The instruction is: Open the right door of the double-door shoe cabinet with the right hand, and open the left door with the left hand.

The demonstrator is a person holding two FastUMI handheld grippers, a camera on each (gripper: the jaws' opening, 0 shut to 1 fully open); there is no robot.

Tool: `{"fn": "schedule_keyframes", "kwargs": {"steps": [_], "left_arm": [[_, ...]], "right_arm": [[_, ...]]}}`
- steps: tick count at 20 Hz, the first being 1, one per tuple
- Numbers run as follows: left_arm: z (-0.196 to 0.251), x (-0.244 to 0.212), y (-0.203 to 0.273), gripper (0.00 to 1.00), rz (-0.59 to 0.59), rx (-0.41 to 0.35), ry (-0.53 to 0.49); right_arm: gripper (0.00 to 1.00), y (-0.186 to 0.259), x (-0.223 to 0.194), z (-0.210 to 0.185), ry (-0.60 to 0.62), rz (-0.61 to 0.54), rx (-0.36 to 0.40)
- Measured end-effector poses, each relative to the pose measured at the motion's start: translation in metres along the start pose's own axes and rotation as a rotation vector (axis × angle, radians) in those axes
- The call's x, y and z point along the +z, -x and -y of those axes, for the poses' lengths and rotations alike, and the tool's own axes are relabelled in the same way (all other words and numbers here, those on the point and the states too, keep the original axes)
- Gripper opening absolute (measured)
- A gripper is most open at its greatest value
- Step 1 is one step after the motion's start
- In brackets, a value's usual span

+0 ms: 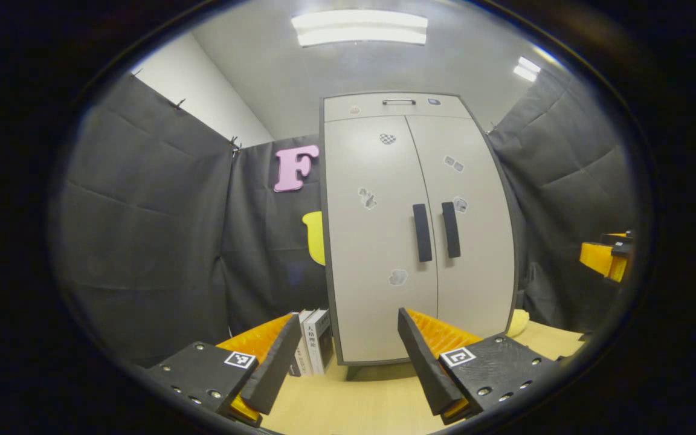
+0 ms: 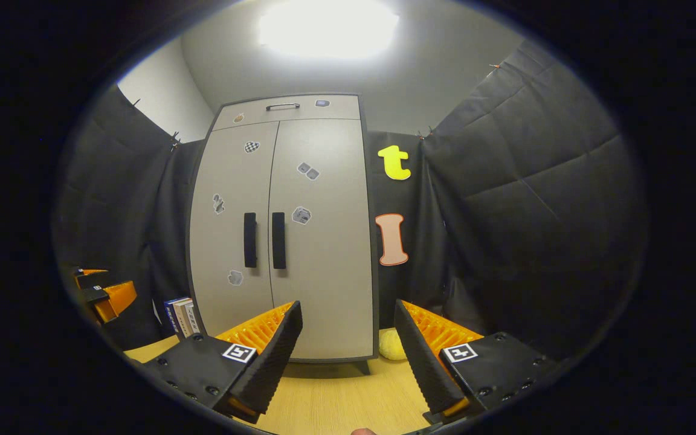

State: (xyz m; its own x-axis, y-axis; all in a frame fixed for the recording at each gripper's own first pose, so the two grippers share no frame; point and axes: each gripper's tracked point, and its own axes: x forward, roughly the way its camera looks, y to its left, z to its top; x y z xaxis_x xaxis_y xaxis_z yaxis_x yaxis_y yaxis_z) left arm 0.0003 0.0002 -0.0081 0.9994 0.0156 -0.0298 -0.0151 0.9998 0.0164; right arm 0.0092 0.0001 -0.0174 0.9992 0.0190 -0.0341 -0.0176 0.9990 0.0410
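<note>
Both grippers wait, spread wide, before the closed shoe cabinet [image 1: 417,229].

The cabinet stands on the table [image 2: 336,399], 2 doors shut; the right gripper [image 2: 345,344] faces the right door handle [image 2: 278,240] and the left gripper [image 1: 348,356] the left door handle [image 1: 422,232], well apart, probably lining up approaches.

The tall grey double-door shoe cabinet [image 1: 378,241] looks smooth and matt, standing on a pale wood-grain bench [image 1: 360,405] before wrinkled black cloth walls [image 1: 142,241].

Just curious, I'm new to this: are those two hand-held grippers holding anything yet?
Nothing. The left hand-held gripper and right hand-held gripper are both open, short of the closed cabinet.
</note>
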Motion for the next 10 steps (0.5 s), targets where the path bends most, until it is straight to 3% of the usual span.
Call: {"fn": "schedule_keyframes", "kwargs": {"steps": [10], "left_arm": [[-0.003,-0.003,-0.002,0.94,-0.007,0.026,-0.006]], "right_arm": [[0.96,-0.015,0.007,-0.010,0.020,0.012,0.026]]}}
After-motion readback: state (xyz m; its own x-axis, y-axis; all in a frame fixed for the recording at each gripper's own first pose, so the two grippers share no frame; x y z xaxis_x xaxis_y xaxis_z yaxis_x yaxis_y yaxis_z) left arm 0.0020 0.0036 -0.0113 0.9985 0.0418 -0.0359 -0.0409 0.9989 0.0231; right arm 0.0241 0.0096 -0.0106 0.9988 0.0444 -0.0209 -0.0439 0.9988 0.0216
